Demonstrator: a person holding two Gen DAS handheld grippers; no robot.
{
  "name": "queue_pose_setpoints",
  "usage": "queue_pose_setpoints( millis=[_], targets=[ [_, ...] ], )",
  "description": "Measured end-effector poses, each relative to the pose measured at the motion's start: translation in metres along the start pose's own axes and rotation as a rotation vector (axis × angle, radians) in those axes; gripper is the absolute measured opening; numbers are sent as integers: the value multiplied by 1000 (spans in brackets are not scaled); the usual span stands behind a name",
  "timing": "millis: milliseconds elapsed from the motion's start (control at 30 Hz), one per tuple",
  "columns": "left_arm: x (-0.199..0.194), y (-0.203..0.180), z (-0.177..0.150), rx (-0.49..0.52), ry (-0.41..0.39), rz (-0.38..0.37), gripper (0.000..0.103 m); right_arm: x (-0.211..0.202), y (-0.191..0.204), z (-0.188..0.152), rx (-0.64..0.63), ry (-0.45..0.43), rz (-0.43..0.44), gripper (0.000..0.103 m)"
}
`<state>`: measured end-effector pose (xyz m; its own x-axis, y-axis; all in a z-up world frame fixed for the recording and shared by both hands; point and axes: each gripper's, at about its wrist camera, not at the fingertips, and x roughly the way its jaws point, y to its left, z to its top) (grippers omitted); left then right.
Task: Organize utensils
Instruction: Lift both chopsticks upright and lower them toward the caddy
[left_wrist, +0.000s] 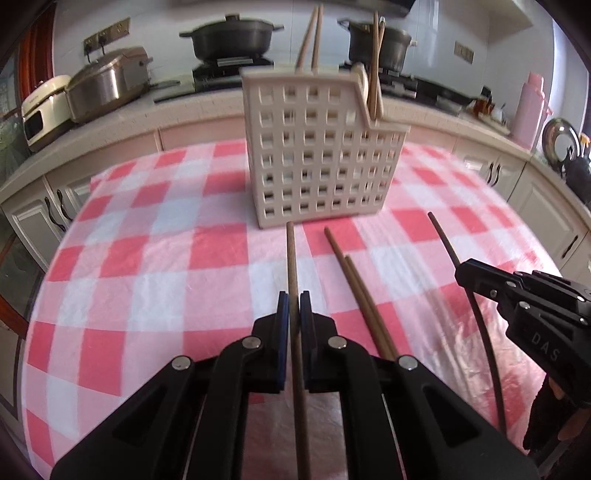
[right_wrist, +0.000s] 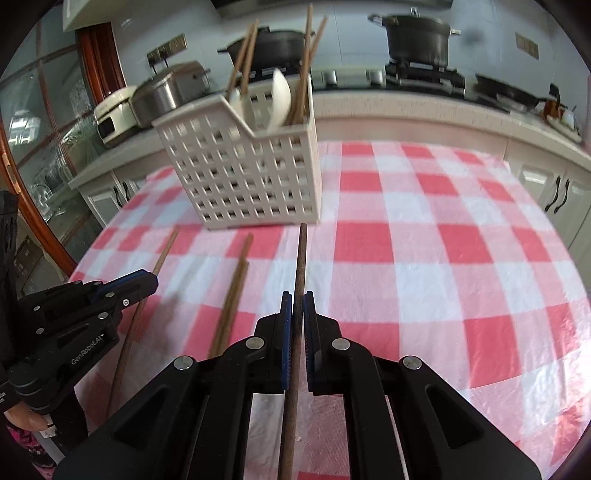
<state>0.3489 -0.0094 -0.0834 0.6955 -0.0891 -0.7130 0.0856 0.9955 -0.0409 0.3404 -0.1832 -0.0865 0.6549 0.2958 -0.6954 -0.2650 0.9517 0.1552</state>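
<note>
I have one brown chopstick (left_wrist: 293, 280) pinched in my left gripper (left_wrist: 294, 306) and a darker chopstick (right_wrist: 300, 273) pinched in my right gripper (right_wrist: 297, 306), both tips pointing toward the white slotted caddy (left_wrist: 317, 155) at the far side. Two loose chopsticks (left_wrist: 354, 291) lie between them on the checked tablecloth (left_wrist: 147, 258).

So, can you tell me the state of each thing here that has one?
left gripper: shut on one chopstick
right gripper: shut on a dark chopstick
chopstick pair: lying loose on the cloth
utensil basket: upright, holding chopsticks and a white spoon
</note>
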Motion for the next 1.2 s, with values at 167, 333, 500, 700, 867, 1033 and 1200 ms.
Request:
queue_pose_setpoints(
  millis=[167, 333, 500, 700, 867, 1033, 1200],
  targets=[
    [-39, 2, 5, -12, -85, -14, 6, -30, 12, 6, -18, -68, 6, 6],
    [-77, 3, 6, -14, -165, -16, 6, -66, 25, 8, -44, -150, 10, 6],
    [-111, 3, 2, -15, -231, -15, 6, -94, 35, 9, -64, -207, 14, 6],
    [-141, 2, -7, -15, -292, -16, 6, -120, 45, 3, -85, -253, 5, 6],
    [-161, -1, -13, -7, -327, -19, 6, -135, 50, -1, -97, -280, 1, 6],
    [-175, -3, -17, -7, -357, -18, 6, -146, 53, -2, -108, -304, -2, 6],
    [-181, -4, -15, -3, -371, -12, 6, -150, 54, -2, -107, -317, -3, 6]
  ],
)
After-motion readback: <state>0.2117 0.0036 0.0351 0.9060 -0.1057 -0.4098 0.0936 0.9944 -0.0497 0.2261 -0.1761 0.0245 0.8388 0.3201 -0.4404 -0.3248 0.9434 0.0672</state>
